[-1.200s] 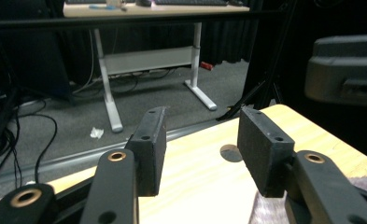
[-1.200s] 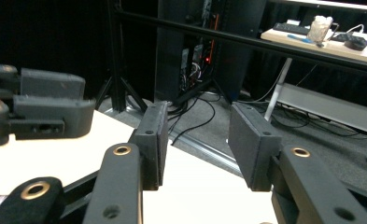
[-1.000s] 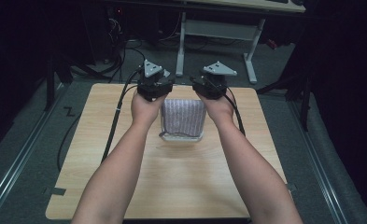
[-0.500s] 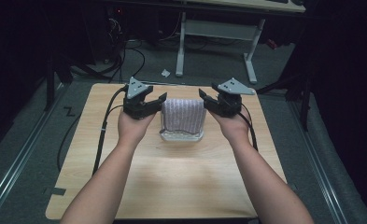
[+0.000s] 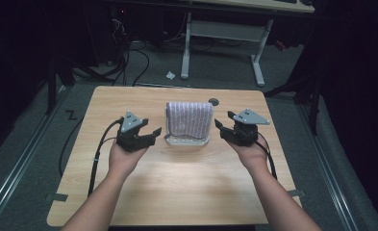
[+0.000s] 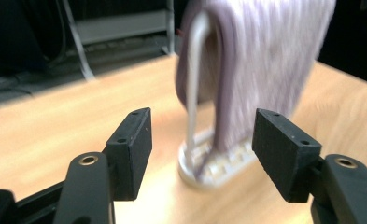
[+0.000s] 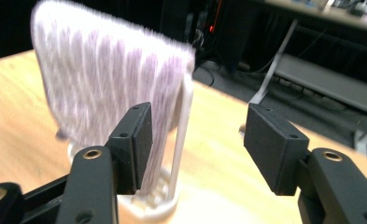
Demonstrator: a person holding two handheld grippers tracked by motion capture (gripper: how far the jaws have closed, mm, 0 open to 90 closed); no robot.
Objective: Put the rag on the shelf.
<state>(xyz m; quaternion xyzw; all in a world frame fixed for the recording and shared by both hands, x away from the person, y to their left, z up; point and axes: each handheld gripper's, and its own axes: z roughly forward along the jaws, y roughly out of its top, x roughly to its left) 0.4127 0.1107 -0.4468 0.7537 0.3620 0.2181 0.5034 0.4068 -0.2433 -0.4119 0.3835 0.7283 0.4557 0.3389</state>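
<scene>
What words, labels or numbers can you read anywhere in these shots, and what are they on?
None can be read: the striped towel, its white rack, the wooden table and both grippers, left and right, carry no legible text. The desk gear behind is too dark and small to tell.

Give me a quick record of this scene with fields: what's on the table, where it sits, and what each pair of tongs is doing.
surface: wooden table
item: purple-and-white cloth draped over a white rack
item place: middle of the table, toward the far edge
left tongs: open, nothing between the jaws, left of the rack, apart from it; jaws have just been opening
right tongs: open, nothing between the jaws, right of the rack, apart from it; jaws have just been opening
cloth state: hangs down both sides of the rack's upright loop
</scene>
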